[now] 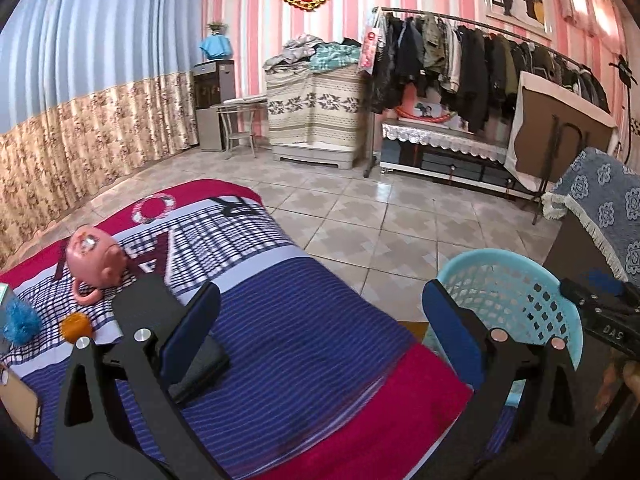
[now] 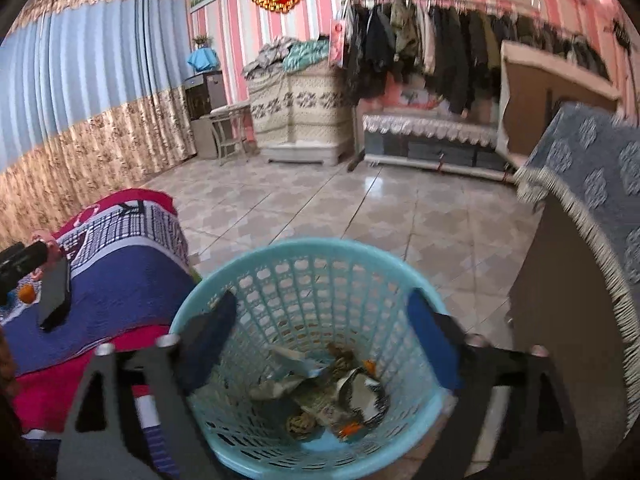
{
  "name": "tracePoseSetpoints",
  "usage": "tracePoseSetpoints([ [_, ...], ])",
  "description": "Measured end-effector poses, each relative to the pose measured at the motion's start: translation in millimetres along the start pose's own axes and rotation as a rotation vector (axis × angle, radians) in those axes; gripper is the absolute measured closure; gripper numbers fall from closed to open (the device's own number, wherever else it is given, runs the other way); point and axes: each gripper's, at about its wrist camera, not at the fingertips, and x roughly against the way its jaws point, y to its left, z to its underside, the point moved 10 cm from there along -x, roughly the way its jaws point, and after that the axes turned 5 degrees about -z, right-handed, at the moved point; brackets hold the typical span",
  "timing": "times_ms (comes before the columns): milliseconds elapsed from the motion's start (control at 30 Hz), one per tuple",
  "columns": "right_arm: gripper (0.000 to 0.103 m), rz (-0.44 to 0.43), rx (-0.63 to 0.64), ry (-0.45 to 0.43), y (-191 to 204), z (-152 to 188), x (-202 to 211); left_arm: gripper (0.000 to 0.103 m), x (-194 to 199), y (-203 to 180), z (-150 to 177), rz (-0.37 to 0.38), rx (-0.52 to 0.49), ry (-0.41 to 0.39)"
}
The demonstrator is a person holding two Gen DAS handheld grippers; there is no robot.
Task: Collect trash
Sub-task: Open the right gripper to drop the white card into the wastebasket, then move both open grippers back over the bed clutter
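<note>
A light blue plastic basket [image 2: 320,245] stands on the floor beside the bed. It holds crumpled paper and wrappers [image 2: 320,392]. My right gripper [image 2: 322,297] hangs open over its mouth, with nothing between the blue pads. My left gripper [image 1: 320,289] is open too and empty, above the striped blanket [image 1: 300,320] near the bed's edge. In the left wrist view the basket [image 1: 500,257] is at the right, with the right gripper's body [image 1: 600,320] beside it. On the bed lie an orange lump [image 1: 76,328], a blue fuzzy ball [image 1: 22,322] and a black flat object [image 1: 200,368].
A pink toy head [image 1: 94,258] lies on the blanket and a brown card [image 1: 18,404] sits at the left edge. A cabinet under a blue fringed cloth [image 2: 592,184] stands right of the basket. Tiled floor [image 1: 380,216] reaches to a clothes rack [image 1: 480,52] and a covered chest.
</note>
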Motion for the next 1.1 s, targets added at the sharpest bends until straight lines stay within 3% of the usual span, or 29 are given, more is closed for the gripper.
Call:
tracePoseSetpoints([
  [433, 0.005, -0.025, 0.043, -0.033, 41.9, -7.3, 23.3, 0.005, 21.6, 70.1, 26.2, -0.045, 0.095, 0.022],
  [667, 0.005, -0.066, 0.089, -0.033, 81.1, -4.2, 23.9, 0.005, 30.8, 121.0, 50.5, -0.119, 0.142, 0.043],
  [1100, 0.005, -0.179, 0.179, 0.008, 196.1, 9.9, 3.2, 0.005, 42.6, 241.3, 87.2, -0.275, 0.261, 0.077],
])
